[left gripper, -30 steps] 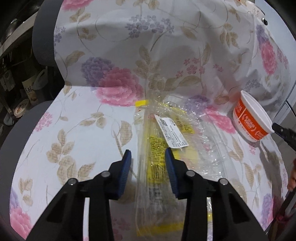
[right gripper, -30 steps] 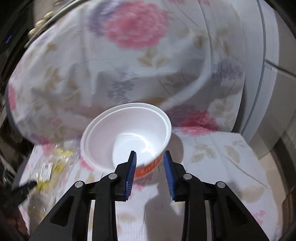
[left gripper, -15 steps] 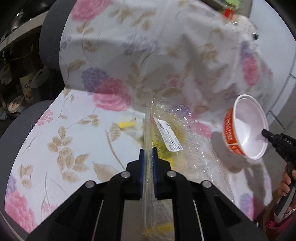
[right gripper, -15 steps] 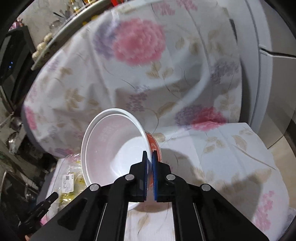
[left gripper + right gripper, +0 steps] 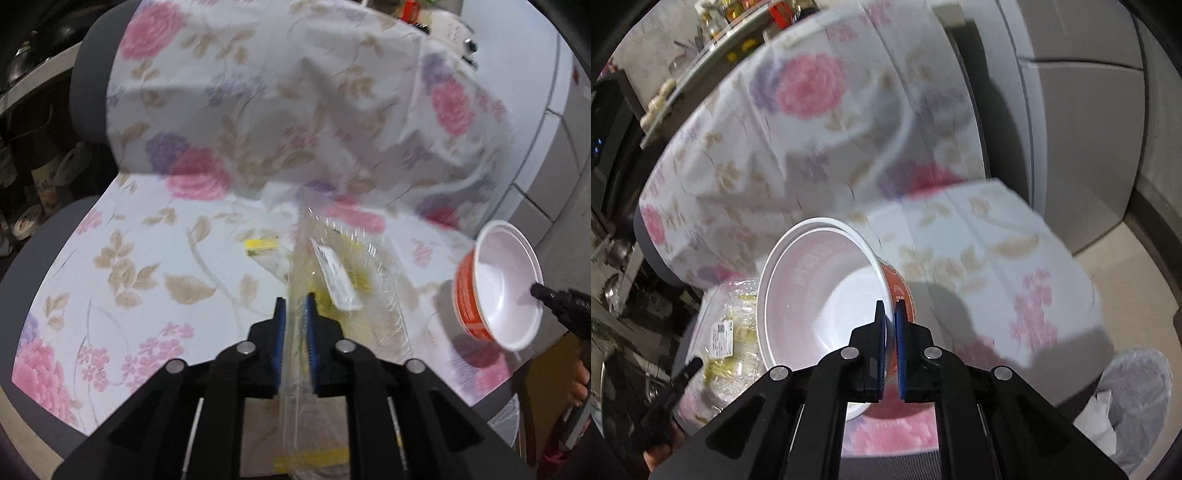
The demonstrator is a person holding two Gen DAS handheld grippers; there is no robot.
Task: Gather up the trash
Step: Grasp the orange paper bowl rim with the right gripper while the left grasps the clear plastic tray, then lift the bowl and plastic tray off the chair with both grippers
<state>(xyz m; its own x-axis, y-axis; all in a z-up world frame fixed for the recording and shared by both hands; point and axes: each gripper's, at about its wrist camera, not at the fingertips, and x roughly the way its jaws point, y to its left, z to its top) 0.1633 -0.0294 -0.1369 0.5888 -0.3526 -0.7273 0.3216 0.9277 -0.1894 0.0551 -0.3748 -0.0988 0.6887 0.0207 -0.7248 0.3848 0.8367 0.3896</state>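
So you're working over a chair (image 5: 110, 258) draped in a flowery cloth (image 5: 979, 258), and the bin with the clear liner (image 5: 1134, 391) sits on the floor off to the right of your right fingers, lower than the seat. That's the relation that counts: the right hand is the nearer one to the bin, so I'd guess the bowl goes in first.

Your right gripper (image 5: 889, 325) is clenched on the rim of the orange-and-white noodle bowl (image 5: 820, 295), one finger inside, one outside, bowl tipped up off the seat.

Your left gripper (image 5: 294, 325) is pinching the clear plastic wrapper (image 5: 347, 280). The jaws have just eased open a touch, but the film's between the pads. Its long axis runs straight ahead, away from the fingers.
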